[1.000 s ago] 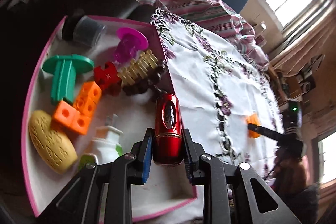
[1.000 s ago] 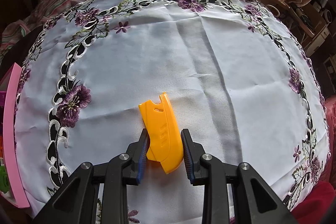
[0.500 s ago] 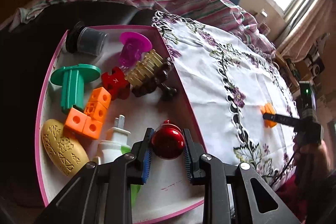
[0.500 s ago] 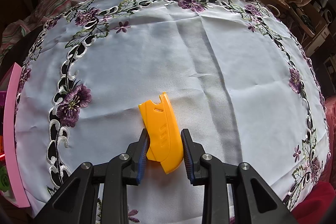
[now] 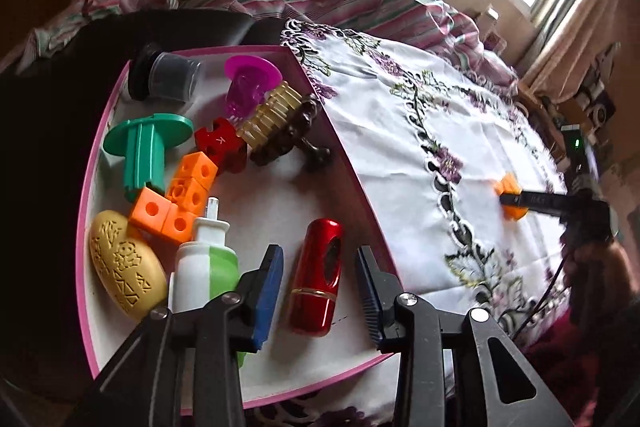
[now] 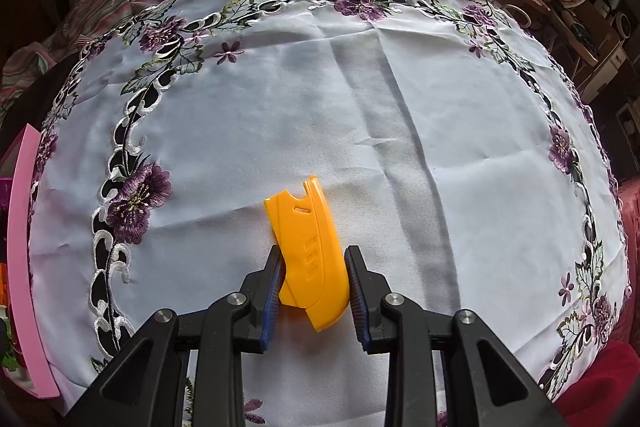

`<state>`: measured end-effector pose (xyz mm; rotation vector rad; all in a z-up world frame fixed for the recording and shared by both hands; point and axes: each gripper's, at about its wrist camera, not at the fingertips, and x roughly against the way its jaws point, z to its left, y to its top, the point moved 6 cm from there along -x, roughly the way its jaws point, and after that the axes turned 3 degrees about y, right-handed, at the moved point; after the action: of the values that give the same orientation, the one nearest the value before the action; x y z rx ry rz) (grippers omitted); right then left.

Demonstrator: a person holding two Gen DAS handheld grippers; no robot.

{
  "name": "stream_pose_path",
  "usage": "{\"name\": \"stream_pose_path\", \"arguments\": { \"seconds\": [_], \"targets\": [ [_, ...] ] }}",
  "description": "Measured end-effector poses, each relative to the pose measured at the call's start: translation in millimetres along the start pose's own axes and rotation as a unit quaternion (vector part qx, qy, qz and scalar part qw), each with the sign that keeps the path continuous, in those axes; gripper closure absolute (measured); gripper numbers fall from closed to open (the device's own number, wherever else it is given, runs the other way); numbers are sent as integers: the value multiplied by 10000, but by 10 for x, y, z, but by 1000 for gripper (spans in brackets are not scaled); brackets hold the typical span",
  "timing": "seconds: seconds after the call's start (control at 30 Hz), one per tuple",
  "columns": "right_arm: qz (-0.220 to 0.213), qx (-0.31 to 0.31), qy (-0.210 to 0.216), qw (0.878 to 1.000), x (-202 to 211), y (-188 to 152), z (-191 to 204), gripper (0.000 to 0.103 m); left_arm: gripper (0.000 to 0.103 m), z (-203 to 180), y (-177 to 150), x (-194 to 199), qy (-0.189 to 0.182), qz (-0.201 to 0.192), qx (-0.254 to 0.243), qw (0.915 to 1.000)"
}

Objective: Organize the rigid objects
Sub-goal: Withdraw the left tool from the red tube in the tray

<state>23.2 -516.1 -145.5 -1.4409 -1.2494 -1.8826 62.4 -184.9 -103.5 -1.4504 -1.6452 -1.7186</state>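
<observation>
A red metallic cylinder (image 5: 317,275) lies on the floor of the pink-rimmed tray (image 5: 362,183). My left gripper (image 5: 319,283) is open around it, its blue pads apart from the cylinder's sides. A flat orange plastic piece (image 6: 310,253) lies on the white embroidered tablecloth (image 6: 360,99). My right gripper (image 6: 312,283) is shut on its near end. The orange piece (image 5: 509,195) and the right gripper (image 5: 532,199) also show far right in the left wrist view.
The tray holds a green and white bottle (image 5: 204,259), orange cubes (image 5: 176,203), a yellow oval (image 5: 124,269), a green spool (image 5: 146,147), a red block (image 5: 220,143), a brown toy (image 5: 286,131), a pink piece (image 5: 248,87) and a dark jar (image 5: 168,77). The tray's edge (image 6: 24,267) sits left of the right gripper.
My left gripper has opened and let go of the red cylinder, which now lies flat in the tray. The right gripper stays shut on the orange piece and has not moved.
</observation>
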Motion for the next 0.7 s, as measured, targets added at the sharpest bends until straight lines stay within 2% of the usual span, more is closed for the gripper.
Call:
{"name": "stream_pose_path", "arguments": {
  "seconds": [0.1,0.17,0.2,0.3,0.4,0.5,0.7],
  "targets": [
    [0,0,-1,10000,1,-1,-2,74,68,-46,-17,-44,226,-8,-327,9992],
    [-4,13,-1,10000,2,0,-3,74,79,-44,-11,-74,425,-47,-477,9979],
    [-8,26,-5,10000,1,1,-1,74,80,-35,4,-94,524,-93,-545,9971],
    [-16,73,-9,10000,4,-1,16,74,83,-3,75,-128,608,-184,-495,9967],
    [-30,92,-7,10000,14,-6,24,74,86,72,141,-152,844,-267,-388,9953],
    [-43,69,13,10000,22,-4,17,74,87,129,158,-116,654,-236,-141,9975],
    [-44,83,30,10000,27,-4,23,74,85,133,150,90,627,-463,-88,9969]
  ]
}}
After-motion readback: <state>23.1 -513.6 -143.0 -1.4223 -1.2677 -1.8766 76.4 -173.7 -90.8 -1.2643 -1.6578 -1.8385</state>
